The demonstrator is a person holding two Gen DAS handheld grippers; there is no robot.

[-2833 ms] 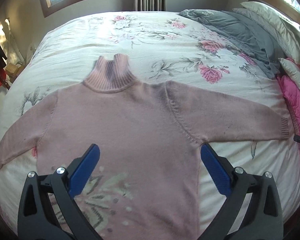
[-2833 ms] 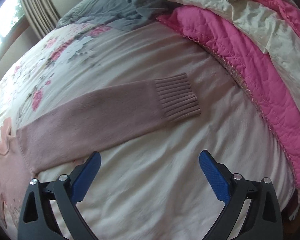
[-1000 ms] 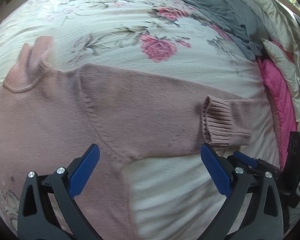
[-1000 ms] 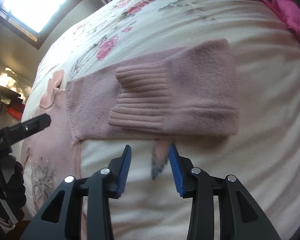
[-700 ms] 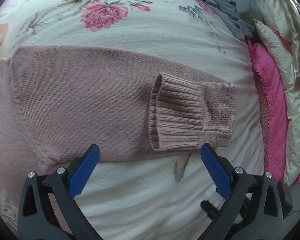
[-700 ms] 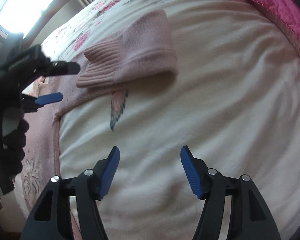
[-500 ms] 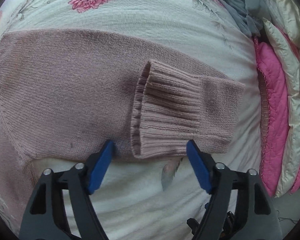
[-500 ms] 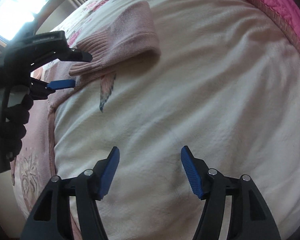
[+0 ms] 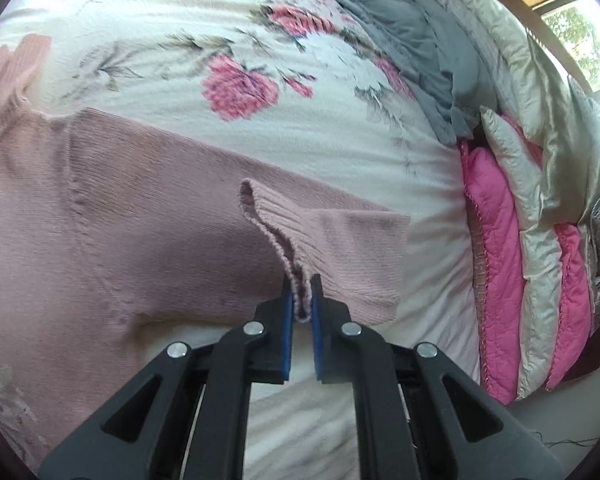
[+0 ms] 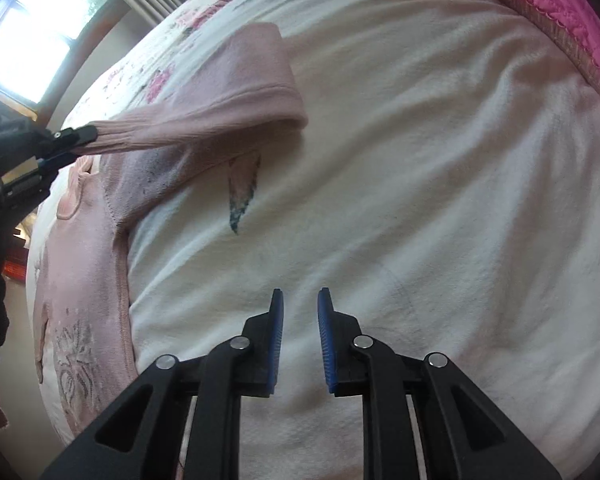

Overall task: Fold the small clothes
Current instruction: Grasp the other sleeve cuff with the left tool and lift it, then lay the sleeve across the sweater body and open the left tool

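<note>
A pink knit sweater (image 9: 120,208) lies flat on the floral bedspread (image 9: 204,28), its right sleeve folded back on itself. My left gripper (image 9: 300,300) is shut on the ribbed cuff (image 9: 276,224) and holds it lifted off the sleeve beneath. The right wrist view shows the same left gripper (image 10: 72,140) at the far left, with the sleeve (image 10: 228,92) stretched up from its fold and the sweater body (image 10: 84,280) lower left. My right gripper (image 10: 300,300) hovers over bare bedspread, right of the sweater. Its fingers stand nearly together with nothing between them.
A pink quilt (image 9: 496,240) and cream pillows (image 9: 540,100) pile along the bed's right side, with a grey blanket (image 9: 400,40) behind. A window (image 10: 40,20) and curtain stand beyond the bed. White bedspread (image 10: 420,160) spreads right of the sleeve.
My left gripper went from wide open to shut on the cuff and has raised it. My right gripper backed away from the sleeve, and its fingers drew close together.
</note>
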